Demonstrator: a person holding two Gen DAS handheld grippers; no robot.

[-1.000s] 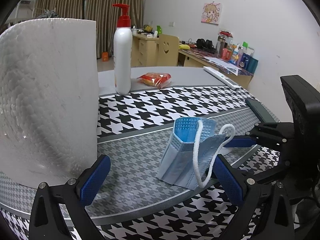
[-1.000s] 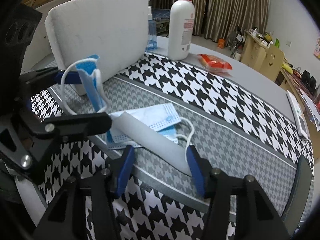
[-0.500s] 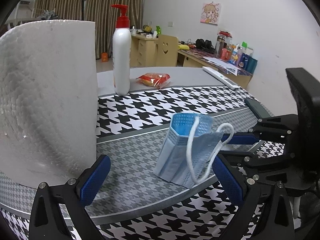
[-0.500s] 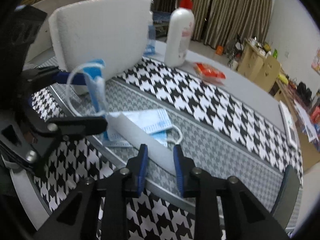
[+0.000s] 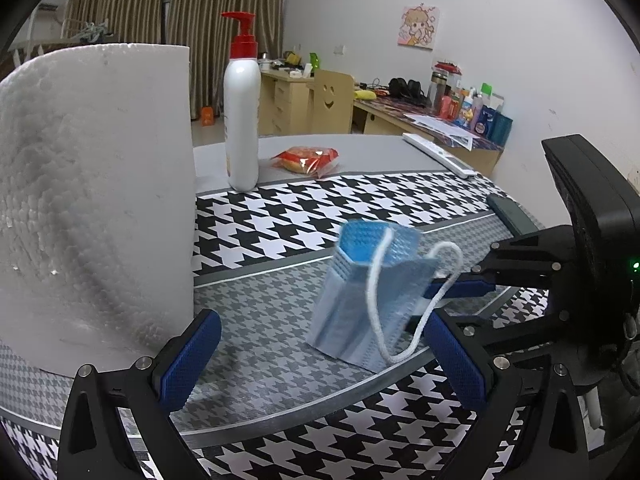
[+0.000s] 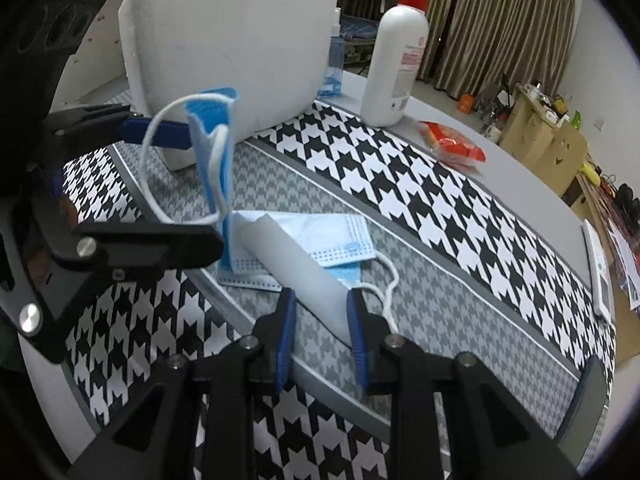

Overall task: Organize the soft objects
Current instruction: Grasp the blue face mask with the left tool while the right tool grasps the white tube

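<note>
A blue face mask [image 5: 368, 292] stands folded on edge on the table, its white ear loop draped over the tip of my left gripper's right finger; it also shows in the right wrist view [image 6: 212, 152]. My left gripper [image 5: 320, 356] is open, with the mask between its fingers. My right gripper [image 6: 322, 316] is shut on a white foam roll [image 6: 296, 264] that lies across flat blue masks [image 6: 320, 236]. A big white foam block [image 5: 92, 200] stands at the left, also seen in the right wrist view [image 6: 228, 40].
A white pump bottle [image 5: 241, 120] with a red top and a red snack packet [image 5: 306, 158] stand farther back on the houndstooth tablecloth [image 5: 304, 208]. A white remote [image 5: 438, 154] lies near the far edge. Desks and curtains are behind.
My right gripper has closed from wide open onto the white foam roll. The upright mask has shifted slightly left in the left wrist view.
</note>
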